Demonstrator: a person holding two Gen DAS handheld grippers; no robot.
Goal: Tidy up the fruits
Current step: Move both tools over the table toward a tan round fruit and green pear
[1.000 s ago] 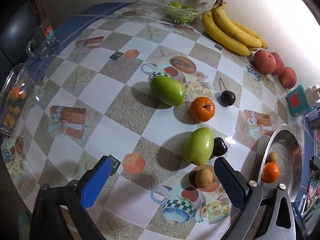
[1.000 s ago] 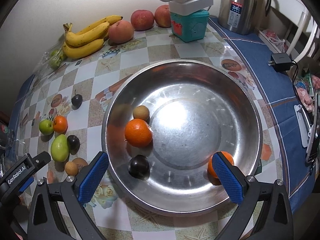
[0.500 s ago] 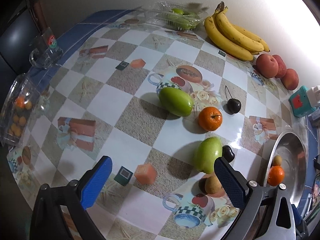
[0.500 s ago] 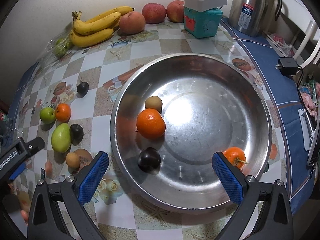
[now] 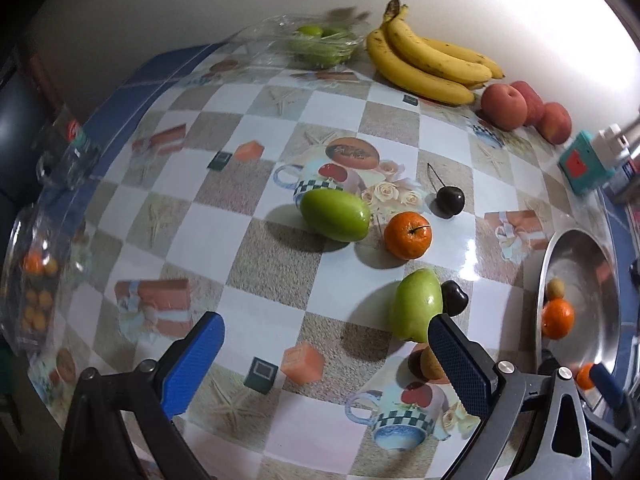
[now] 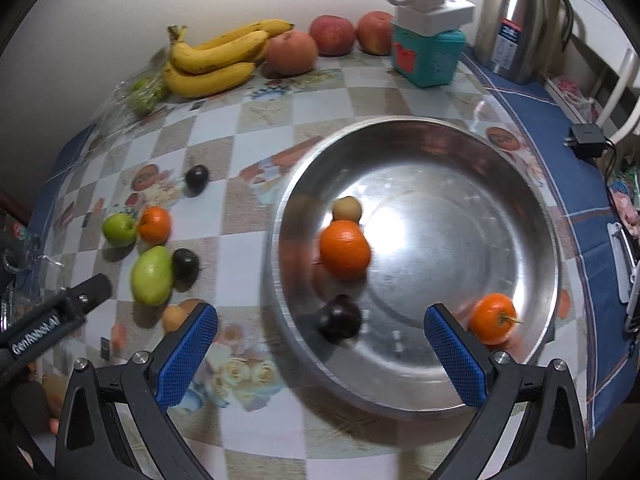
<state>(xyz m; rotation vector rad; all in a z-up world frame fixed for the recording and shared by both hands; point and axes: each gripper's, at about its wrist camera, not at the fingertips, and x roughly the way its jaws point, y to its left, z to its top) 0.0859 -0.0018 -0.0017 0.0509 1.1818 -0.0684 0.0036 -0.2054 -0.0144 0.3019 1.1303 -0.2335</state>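
Note:
A steel bowl [image 6: 520, 208] holds a large orange [image 6: 345, 249], a small brown fruit [image 6: 346, 209], a dark plum [image 6: 339, 317] and a small orange [image 6: 493, 318]. My right gripper [image 6: 320, 354] hovers open over the bowl's near rim, empty. On the table left of the bowl lie a green mango [image 5: 416, 305], a dark plum [image 5: 454, 298], a brown fruit [image 5: 429, 362], an orange [image 5: 408, 235], a second green mango [image 5: 335, 214] and a dark cherry [image 5: 450, 201]. My left gripper [image 5: 326, 364] is open and empty, near the first mango.
Bananas [image 5: 424, 60], peaches [image 5: 524, 110] and a bag of green fruit [image 5: 316, 46] line the wall. A teal box [image 6: 427, 56] with a white power strip and a steel kettle [image 6: 520, 20] stand behind the bowl. A clear box of small oranges [image 5: 36, 280] sits at the left edge.
Both grippers have drawn back and the views have shifted; the small orange in the bowl rolled toward the right side. Both stay open and empty.

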